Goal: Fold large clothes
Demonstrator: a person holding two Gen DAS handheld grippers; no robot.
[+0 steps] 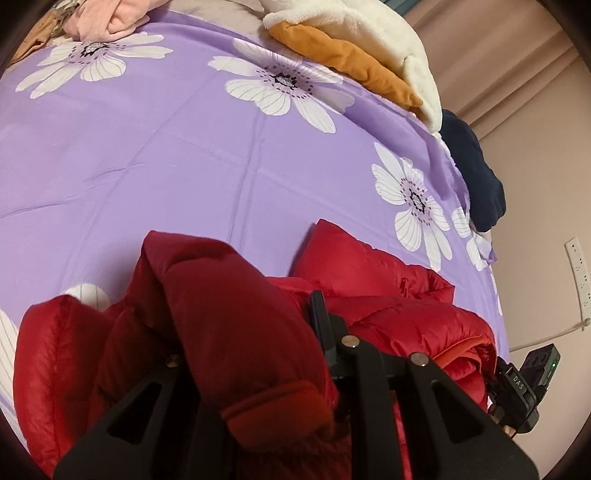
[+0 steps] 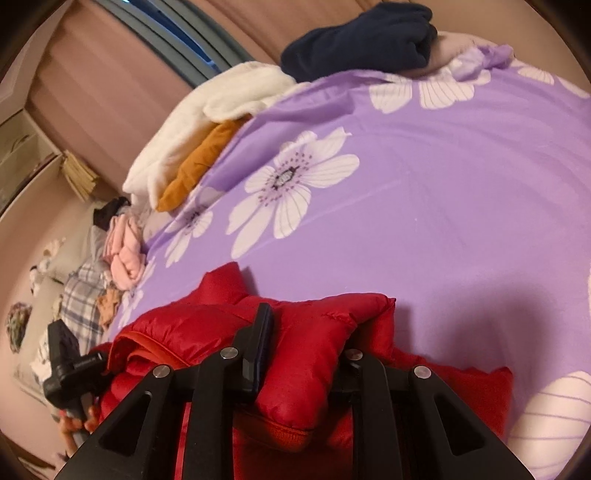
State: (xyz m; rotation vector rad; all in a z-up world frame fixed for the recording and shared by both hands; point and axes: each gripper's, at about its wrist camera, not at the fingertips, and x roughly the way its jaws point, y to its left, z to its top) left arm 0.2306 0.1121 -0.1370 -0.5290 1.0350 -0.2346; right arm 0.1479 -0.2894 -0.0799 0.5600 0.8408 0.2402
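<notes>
A red puffer jacket [image 1: 388, 295] lies bunched on the near edge of a bed with a purple flowered sheet [image 1: 147, 166]. My left gripper [image 1: 251, 332] is shut on a padded sleeve whose ribbed cuff hangs down over the jaws. Only its right finger [image 1: 317, 314] shows; the cloth hides the other. In the right wrist view, my right gripper [image 2: 306, 343] is shut on another fold of the red jacket [image 2: 207, 325]. Its left finger [image 2: 260, 339] lies bare against the cloth, and the right one is mostly buried. Each gripper shows at the edge of the other's view.
A white fleece [image 1: 369, 33] over a mustard garment [image 1: 351, 62] and a navy garment [image 1: 476, 173] sit along the bed's far edge. Pink clothes [image 2: 125, 243] and a plaid cloth [image 2: 81, 295] lie at the left. A hand [image 2: 74, 424] holds the left gripper.
</notes>
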